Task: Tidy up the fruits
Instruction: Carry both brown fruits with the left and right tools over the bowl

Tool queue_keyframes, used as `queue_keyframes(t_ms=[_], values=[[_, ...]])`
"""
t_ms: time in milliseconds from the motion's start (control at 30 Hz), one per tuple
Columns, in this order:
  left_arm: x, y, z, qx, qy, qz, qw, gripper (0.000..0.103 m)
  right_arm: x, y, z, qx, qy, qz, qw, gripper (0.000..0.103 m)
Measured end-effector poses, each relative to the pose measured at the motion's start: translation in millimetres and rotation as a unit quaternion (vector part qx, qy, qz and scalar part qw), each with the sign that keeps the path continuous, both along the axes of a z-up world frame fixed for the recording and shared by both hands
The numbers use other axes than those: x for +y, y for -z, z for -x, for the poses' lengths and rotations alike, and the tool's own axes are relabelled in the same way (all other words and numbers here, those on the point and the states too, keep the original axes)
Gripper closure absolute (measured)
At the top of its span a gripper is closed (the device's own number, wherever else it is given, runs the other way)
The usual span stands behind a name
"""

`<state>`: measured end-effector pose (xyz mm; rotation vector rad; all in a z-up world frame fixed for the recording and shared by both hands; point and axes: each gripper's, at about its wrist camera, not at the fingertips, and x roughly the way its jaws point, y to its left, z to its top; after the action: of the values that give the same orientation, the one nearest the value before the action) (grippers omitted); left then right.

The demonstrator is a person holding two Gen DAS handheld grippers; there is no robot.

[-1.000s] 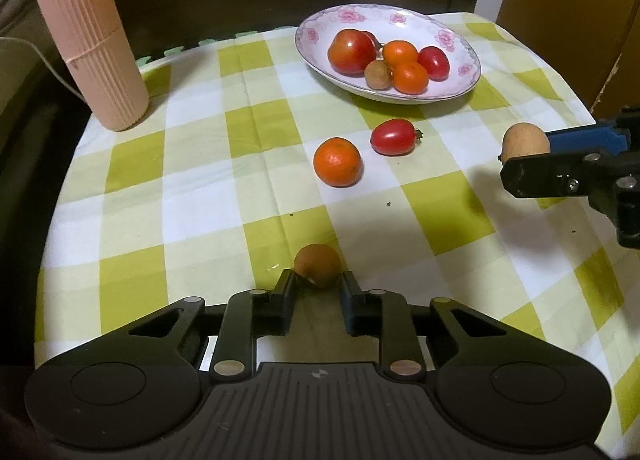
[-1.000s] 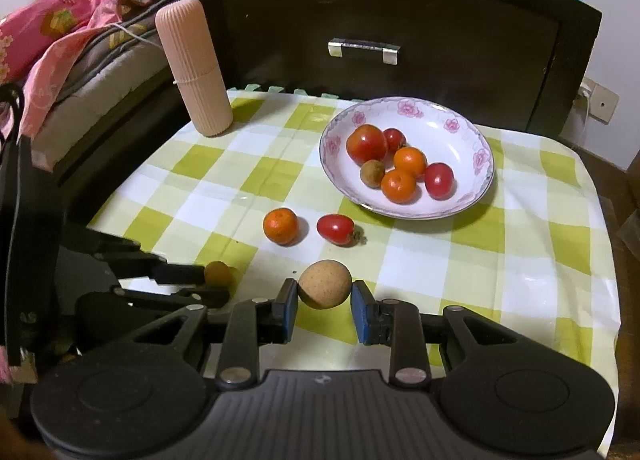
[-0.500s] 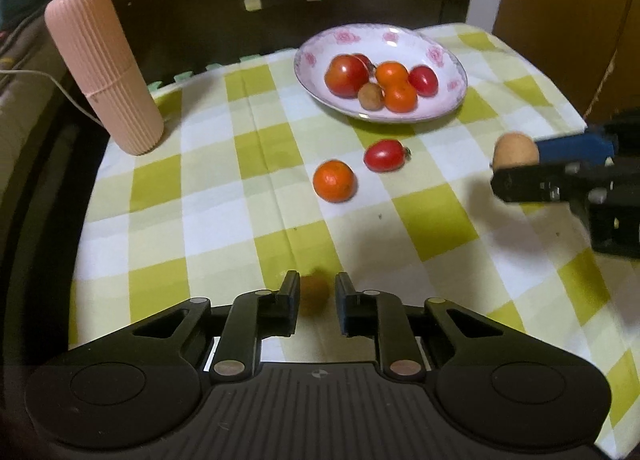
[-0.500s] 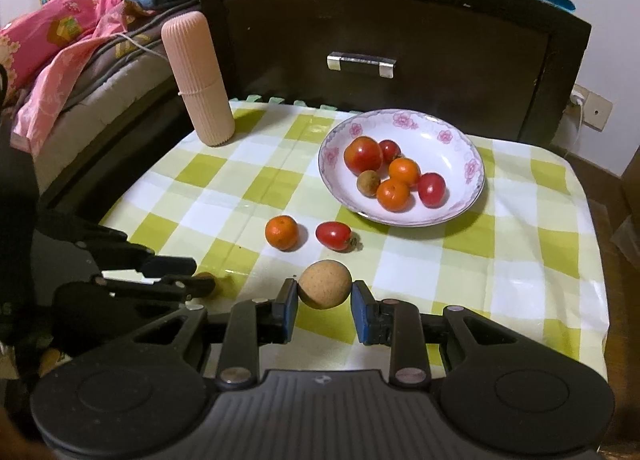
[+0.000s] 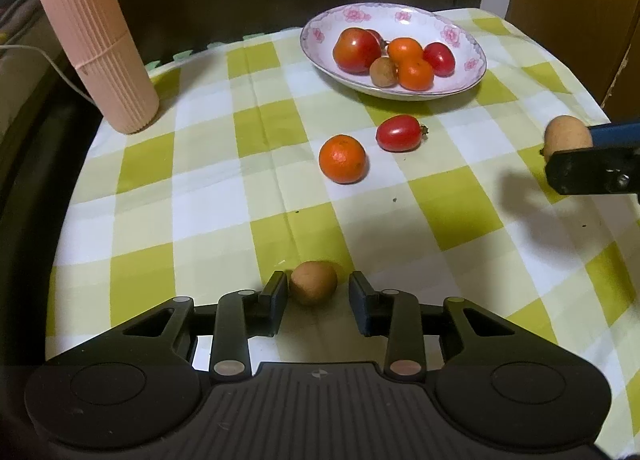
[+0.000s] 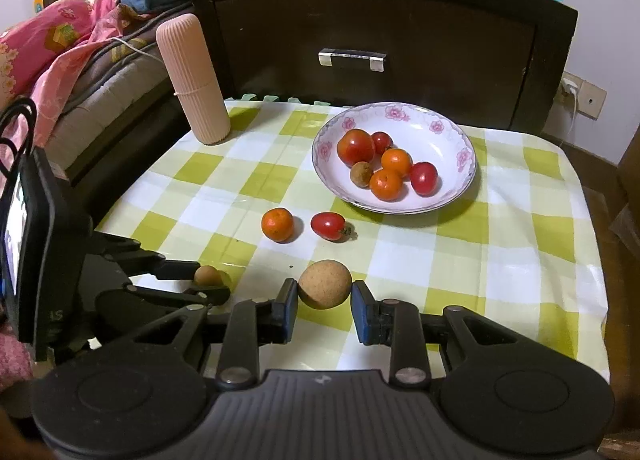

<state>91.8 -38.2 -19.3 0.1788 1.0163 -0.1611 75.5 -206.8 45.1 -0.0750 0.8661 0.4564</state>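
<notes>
A small brown fruit (image 5: 313, 283) rests on the checked cloth between the fingers of my left gripper (image 5: 318, 289), whose jaws are opening; the right pad stands apart from it. My right gripper (image 6: 325, 297) is shut on a larger tan round fruit (image 6: 325, 284), held above the cloth's front. A mandarin (image 5: 342, 159) and a red plum tomato (image 5: 399, 133) lie loose mid-table. Behind them the flowered plate (image 5: 460, 88) holds several tomatoes, mandarins and one brown fruit. The right gripper (image 5: 592, 156) shows at the left wrist view's right edge.
A pink ribbed cylinder (image 5: 96, 40) stands upright at the back left corner. A dark wooden cabinet with a metal handle (image 6: 352, 58) rises behind the table. Bedding (image 6: 60, 52) lies to the left. The cloth drops off at the right and front edges.
My left gripper's jaws have parted from the small brown fruit, which now sits on the cloth between them. The right gripper still holds the tan fruit in the same place.
</notes>
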Motion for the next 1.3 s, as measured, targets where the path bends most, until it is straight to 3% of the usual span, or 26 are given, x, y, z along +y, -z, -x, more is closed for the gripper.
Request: queue_keyframes(t_ms=[33, 200, 400, 633, 933, 1300], values=[[-1.5, 0.2, 1.5, -0.005, 0.005, -0.007, 0.9999, 0.07, 1.0, 0.4, -0.7, 0.0, -0.002, 0.0, 1.0, 0.075], [-4.3, -0.7, 4.5, -0.011, 0.009, -0.028, 0.9995, 0.071, 5.5, 4.6, -3.8, 0.004, -0.003, 0.009, 1.0, 0.075], [1.8, -16.3, 6.4, -0.013, -0.012, -0.021, 0.9996, 0.071, 2.4, -1.3, 1.6, -0.006, 0.0, 0.009, 1.0, 0.075], [-10.1, -43.6, 2.2, -0.035, 0.008, 0.008, 0.9993, 0.071, -2.0, -14.4, -0.4, -0.022, 0.011, 0.001, 1.0, 0.075], [-9.6, -46.2, -25.4, -0.048, 0.01, 0.06, 0.997, 0.071, -3.2, -4.1, -30.0, -0.003, 0.027, 0.0, 1.0, 0.075], [-25.4, -54.9, -82.8, -0.07, 0.021, 0.106, 0.9917, 0.07, -17.6, -4.6, -83.5, -0.019, 0.061, -0.013, 0.998, 0.075]])
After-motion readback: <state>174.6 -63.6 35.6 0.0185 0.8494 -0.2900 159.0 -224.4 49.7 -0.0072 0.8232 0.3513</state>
